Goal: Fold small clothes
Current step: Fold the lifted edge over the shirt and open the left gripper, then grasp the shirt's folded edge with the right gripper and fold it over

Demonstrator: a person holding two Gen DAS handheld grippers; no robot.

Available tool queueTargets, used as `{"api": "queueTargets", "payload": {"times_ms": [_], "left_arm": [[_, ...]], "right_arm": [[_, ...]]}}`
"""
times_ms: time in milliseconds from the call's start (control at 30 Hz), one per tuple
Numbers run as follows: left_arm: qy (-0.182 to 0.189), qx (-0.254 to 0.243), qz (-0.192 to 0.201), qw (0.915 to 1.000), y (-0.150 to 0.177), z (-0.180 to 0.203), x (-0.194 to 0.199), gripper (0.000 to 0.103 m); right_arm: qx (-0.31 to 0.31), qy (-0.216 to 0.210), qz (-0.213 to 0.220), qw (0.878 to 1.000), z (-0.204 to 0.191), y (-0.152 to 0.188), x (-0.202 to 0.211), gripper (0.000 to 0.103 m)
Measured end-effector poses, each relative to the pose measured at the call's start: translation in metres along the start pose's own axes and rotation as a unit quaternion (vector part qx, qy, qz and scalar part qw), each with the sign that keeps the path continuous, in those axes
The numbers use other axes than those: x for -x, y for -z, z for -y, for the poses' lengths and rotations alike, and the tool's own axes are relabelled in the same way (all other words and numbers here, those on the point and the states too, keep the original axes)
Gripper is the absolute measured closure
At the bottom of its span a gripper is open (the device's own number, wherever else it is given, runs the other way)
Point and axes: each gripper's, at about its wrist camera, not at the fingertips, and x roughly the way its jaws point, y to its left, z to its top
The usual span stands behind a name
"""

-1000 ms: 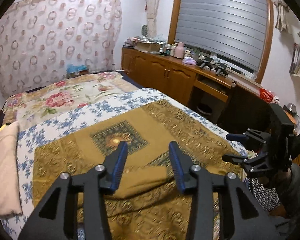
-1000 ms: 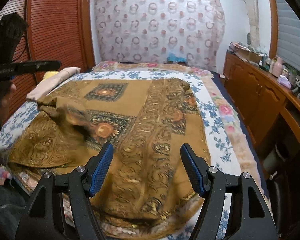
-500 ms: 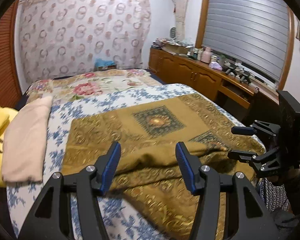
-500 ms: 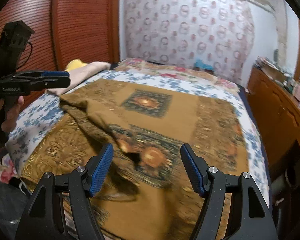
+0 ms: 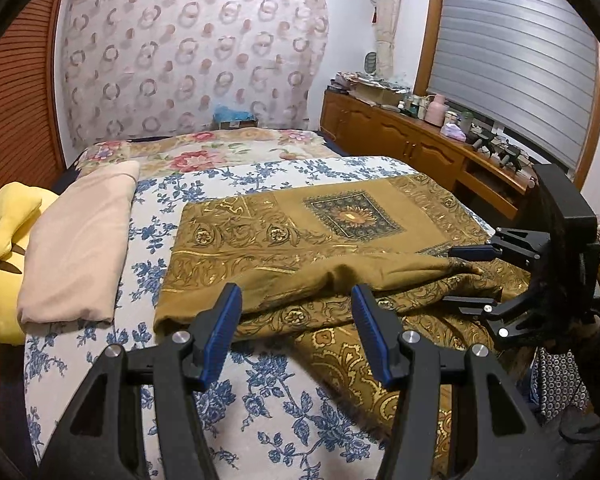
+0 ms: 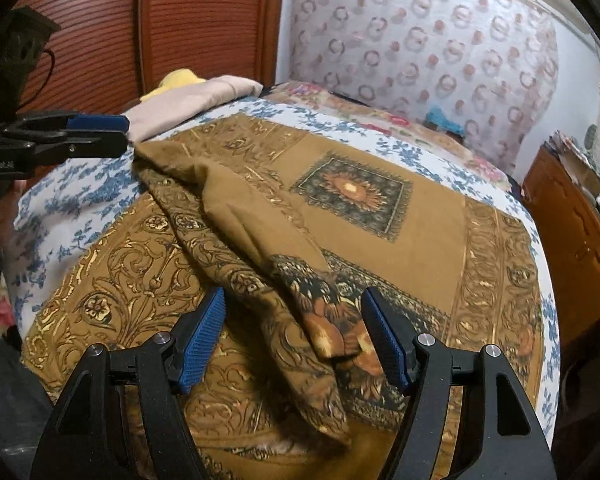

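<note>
Two claws above a bed (image 5: 236, 400): left claw (image 5: 296, 320) spread wide, gripping nothing; right claw (image 6: 292, 332) likewise wide, empty. Below, ochre patterned cloth (image 5: 340, 232), partly folded over itself.

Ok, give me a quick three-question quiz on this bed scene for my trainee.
1. True or false: the left gripper is shut on the brown patterned cloth.
2. Multiple choice: the folded beige cloth lies next to A) a yellow plush toy, B) a laptop, C) a shoe.
3. Fill in: the blue-flowered sheet lies ____ the brown patterned cloth.

Key: 1 false, its fingers are apart with nothing between them; the right gripper is open too. 2 A. 3 under.
</note>
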Motion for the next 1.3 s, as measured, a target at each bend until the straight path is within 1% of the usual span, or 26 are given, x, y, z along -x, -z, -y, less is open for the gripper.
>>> {"api": "queueTargets", "payload": {"times_ms": [33,67,100,133,167,200,233,300,367,500,567,700,800,933,1133,1200,1233,1300], "left_arm": [[0.0,0.0,0.0,1.0,0.0,0.0,0.0,0.047],[0.0,0.0,0.0,1.0,0.001,0.0,0.0,0.047],[0.0,0.0,0.0,1.0,0.002,0.0,0.0,0.047],[-0.001,-0.001,0.0,1.0,0.002,0.0,0.0,0.047],[-0.001,0.0,0.001,1.0,0.002,0.0,0.0,0.047],[0.0,0.0,0.0,1.0,0.001,0.0,0.0,0.047],[-0.001,0.0,0.001,1.0,0.002,0.0,0.001,0.047],[-0.002,0.001,0.003,1.0,0.003,-0.002,0.003,0.047],[-0.002,0.004,0.007,1.0,0.003,-0.004,0.005,0.047],[-0.009,0.015,0.022,0.9996,0.002,-0.011,0.01,0.047],[-0.01,0.018,0.027,0.9994,0.002,-0.013,0.013,0.047],[-0.011,0.019,0.031,0.9993,0.001,-0.014,0.015,0.047],[-0.008,0.017,0.03,0.9994,0.002,-0.012,0.013,0.047],[-0.002,0.012,0.024,0.9996,0.002,-0.007,0.008,0.047],[0.005,0.002,0.02,0.9998,0.0,0.005,0.004,0.047],[0.008,-0.001,0.019,0.9998,0.0,0.008,0.003,0.047],[0.008,-0.003,0.018,0.9998,0.0,0.011,0.003,0.047],[0.009,-0.005,0.016,0.9998,-0.001,0.013,0.001,0.047]], "right_arm": [[0.003,0.001,-0.002,1.0,0.0,-0.001,-0.002,0.034],[0.005,0.001,-0.004,1.0,0.0,-0.002,-0.004,0.041],[0.006,0.001,-0.005,1.0,0.001,-0.003,-0.005,0.044],[0.008,-0.001,-0.007,1.0,0.002,-0.003,-0.006,0.054],[0.009,-0.004,-0.009,1.0,0.002,-0.003,-0.007,0.069],[0.011,-0.007,-0.012,1.0,0.002,-0.004,-0.008,0.078],[0.02,-0.01,-0.016,1.0,0.0,-0.003,-0.008,0.093],[0.023,-0.013,-0.004,1.0,-0.001,-0.005,-0.003,0.096],[0.013,-0.022,0.016,1.0,0.001,-0.007,0.008,0.098],[-0.002,-0.012,0.067,0.998,0.005,-0.012,0.036,0.099],[-0.009,-0.01,0.083,0.996,0.008,-0.014,0.048,0.099],[-0.021,0.004,0.116,0.993,0.014,-0.015,0.076,0.099],[-0.032,0.029,0.131,0.99,0.027,-0.009,0.095,0.099],[-0.052,0.057,0.13,0.989,0.05,0.005,0.109,0.099],[-0.087,0.112,0.109,0.984,0.086,0.036,0.124,0.099],[-0.098,0.122,0.096,0.983,0.094,0.045,0.122,0.099],[-0.101,0.132,0.083,0.983,0.098,0.052,0.118,0.099],[-0.111,0.137,0.062,0.982,0.105,0.063,0.109,0.099]]}}
